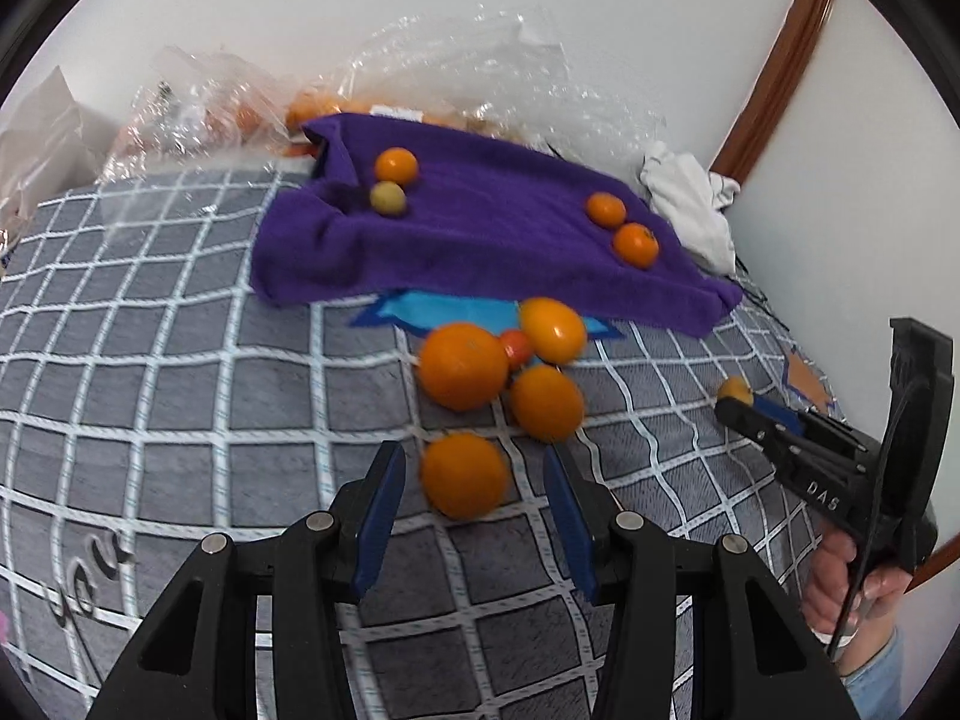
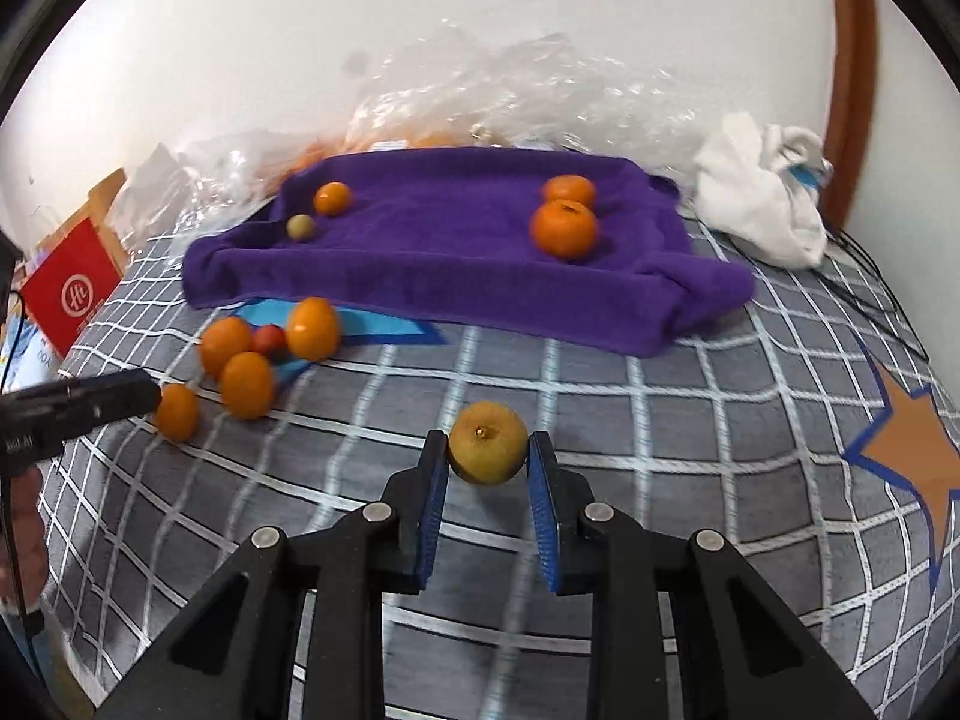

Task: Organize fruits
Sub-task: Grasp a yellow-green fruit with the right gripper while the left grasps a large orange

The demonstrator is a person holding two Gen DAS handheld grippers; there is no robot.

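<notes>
Right gripper point(image 2: 487, 450) clamps a yellow-green fruit point(image 2: 487, 443), presumably bound for the purple towel point(image 2: 456, 252); left gripper point(image 1: 474, 480), jaws wide and empty, straddles an orange point(image 1: 465, 475) for pickup.

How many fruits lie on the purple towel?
4: an orange and a greenish fruit at the towel's left end, two oranges touching at its right. Folds might hide more.

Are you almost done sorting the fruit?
Not quite. Four fruits already sit on the purple towel in two pairs. The right gripper has its jaws around a yellowish fruit, and the left gripper is open around an orange. Four more fruits wait clustered on the checked blanket.
</notes>
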